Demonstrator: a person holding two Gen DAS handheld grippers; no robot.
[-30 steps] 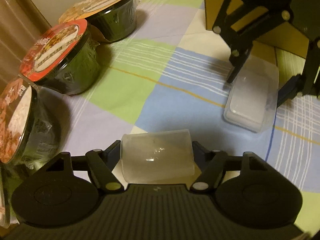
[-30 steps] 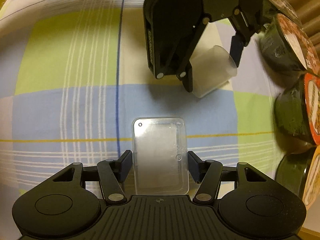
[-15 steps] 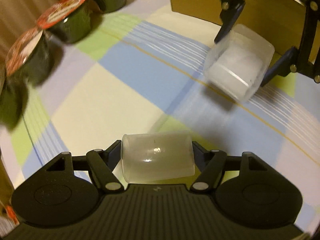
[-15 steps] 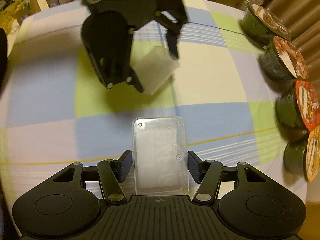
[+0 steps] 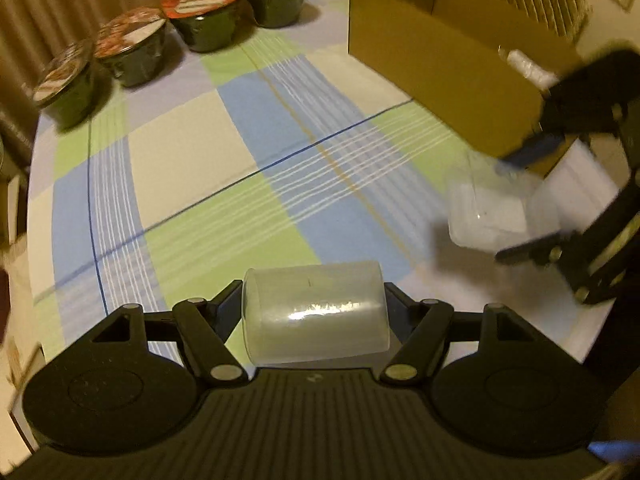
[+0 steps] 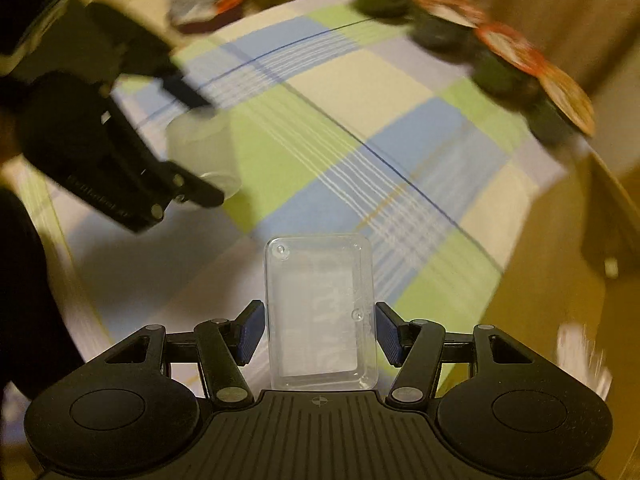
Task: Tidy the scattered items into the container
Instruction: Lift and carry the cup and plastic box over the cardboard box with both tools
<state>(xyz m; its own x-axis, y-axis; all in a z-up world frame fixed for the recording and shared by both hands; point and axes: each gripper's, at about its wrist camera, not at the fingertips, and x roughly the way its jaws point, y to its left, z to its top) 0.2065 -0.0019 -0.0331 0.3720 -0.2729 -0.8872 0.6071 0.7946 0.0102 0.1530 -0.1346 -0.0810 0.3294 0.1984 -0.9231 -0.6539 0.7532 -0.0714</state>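
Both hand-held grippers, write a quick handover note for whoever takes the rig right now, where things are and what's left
Left hand-held gripper: shut on the frosted plastic cup, held sideways above the checked tablecloth.
Right hand-held gripper: shut on the clear plastic box, also in the air, close to the cardboard box.
Done: both items are picked up off the table.
Left: neither is in the cardboard box yet; carry each over its open top and let go.
Four instant noodle bowls stand in a row along the far edge, untouched. Whether they go in too, I cannot tell.
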